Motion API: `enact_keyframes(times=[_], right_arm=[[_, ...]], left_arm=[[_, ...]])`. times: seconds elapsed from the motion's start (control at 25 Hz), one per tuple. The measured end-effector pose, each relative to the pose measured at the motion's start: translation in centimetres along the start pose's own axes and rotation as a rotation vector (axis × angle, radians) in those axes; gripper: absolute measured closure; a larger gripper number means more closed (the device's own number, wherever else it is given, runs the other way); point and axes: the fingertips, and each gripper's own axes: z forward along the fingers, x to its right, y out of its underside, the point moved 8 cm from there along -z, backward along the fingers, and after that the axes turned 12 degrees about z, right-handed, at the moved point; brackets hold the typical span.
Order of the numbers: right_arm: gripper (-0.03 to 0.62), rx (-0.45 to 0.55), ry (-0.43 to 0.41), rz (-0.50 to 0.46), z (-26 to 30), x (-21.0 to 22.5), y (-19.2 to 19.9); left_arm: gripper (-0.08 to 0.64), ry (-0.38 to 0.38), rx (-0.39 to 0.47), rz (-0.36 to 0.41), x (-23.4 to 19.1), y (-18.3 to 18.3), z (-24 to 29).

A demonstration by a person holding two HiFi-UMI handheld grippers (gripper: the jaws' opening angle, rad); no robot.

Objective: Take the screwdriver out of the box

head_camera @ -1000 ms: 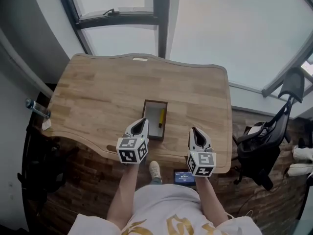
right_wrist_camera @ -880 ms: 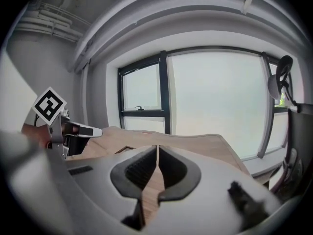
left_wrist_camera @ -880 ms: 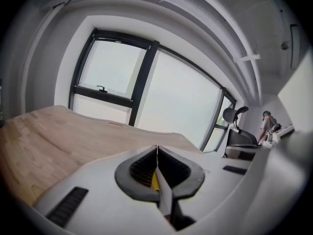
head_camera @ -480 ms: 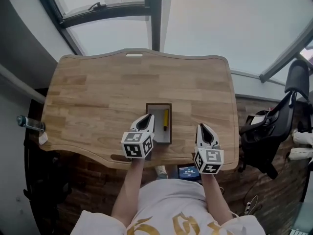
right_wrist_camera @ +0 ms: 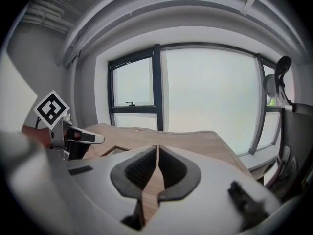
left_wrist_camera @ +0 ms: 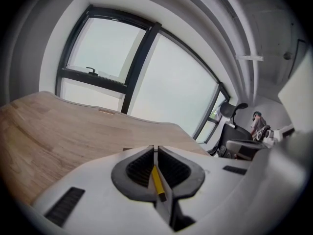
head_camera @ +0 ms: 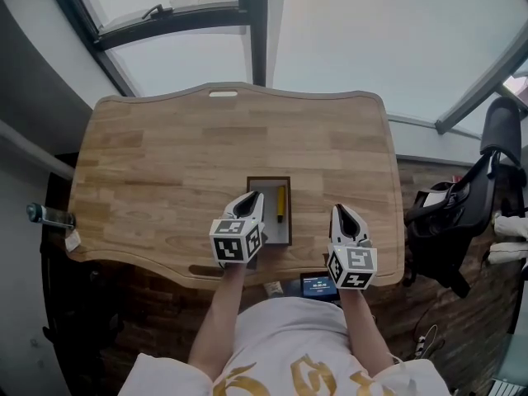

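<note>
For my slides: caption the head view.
Shut left gripper and shut right gripper flank the box on the wooden table; the yellow screwdriver lies inside.

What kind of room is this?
Probably an office or home workspace: a wooden desk set against large windows, with a black office chair beside it.

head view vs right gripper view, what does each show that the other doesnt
Only the head view: the yellow screwdriver lying in the box. Only the right gripper view: the right gripper with its jaws seen up close, together, nothing between them. Both: the wooden table, the window and the left gripper.
</note>
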Motion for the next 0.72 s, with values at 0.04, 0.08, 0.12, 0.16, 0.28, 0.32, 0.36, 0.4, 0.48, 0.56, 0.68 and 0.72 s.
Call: enact_keyframes(times=[0.04,0.08,0.12,0.16,0.28,0.32,0.36,0.4,0.48,0.56,0.68,0.72], right_arm=[[0.558,-0.003,-0.002,0.000,0.2,0.0,0.0],[0.558,-0.005,-0.005,0.000,0.5,-0.1,-0.1],[0.558,-0.008,-0.008,-0.001,0.7,-0.1,-0.2],[0.558,-0.011,-0.011,-0.002,0.8,-0.2,-0.3],[0.558,-0.018,-0.016,-0.006,1.1,-0.1,-0.2],[0.558,-0.021,-0.016,-0.005,1.2,-0.1,-0.1],[0.558,-0.026,-0.015,-0.003,1.3,0.0,0.0],[0.558,-0.033,-0.013,-0.003,1.4,0.0,0.2],[0.558,-0.047,-0.014,-0.002,1.6,0.1,0.7],[0.558,-0.054,-0.017,0.001,1.8,0.3,0.8],[0.558,-0.058,-0.019,0.009,2.3,0.7,0.7],[0.558,-0.061,-0.020,0.010,2.5,0.8,0.7]], left_arm=[[0.545,-0.003,-0.001,-0.009,-0.3,-0.1,0.0],[0.545,-0.004,-0.001,-0.016,-0.5,-0.1,-0.1],[0.545,-0.005,-0.003,-0.020,-0.6,-0.2,-0.1],[0.545,-0.006,-0.004,-0.022,-0.6,-0.3,-0.1],[0.545,-0.004,-0.007,-0.026,-0.5,-0.2,0.1],[0.545,-0.003,-0.011,-0.024,-0.6,-0.3,0.3],[0.545,0.000,-0.018,-0.022,-0.6,-0.2,0.5],[0.545,0.002,-0.027,-0.021,-0.7,-0.1,0.7],[0.545,0.000,-0.041,-0.025,-0.8,0.2,0.8],[0.545,-0.013,-0.045,-0.027,-0.9,0.3,0.9],[0.545,-0.023,-0.045,-0.023,-0.6,0.0,1.5],[0.545,-0.019,-0.050,-0.021,-0.5,0.0,1.7]])
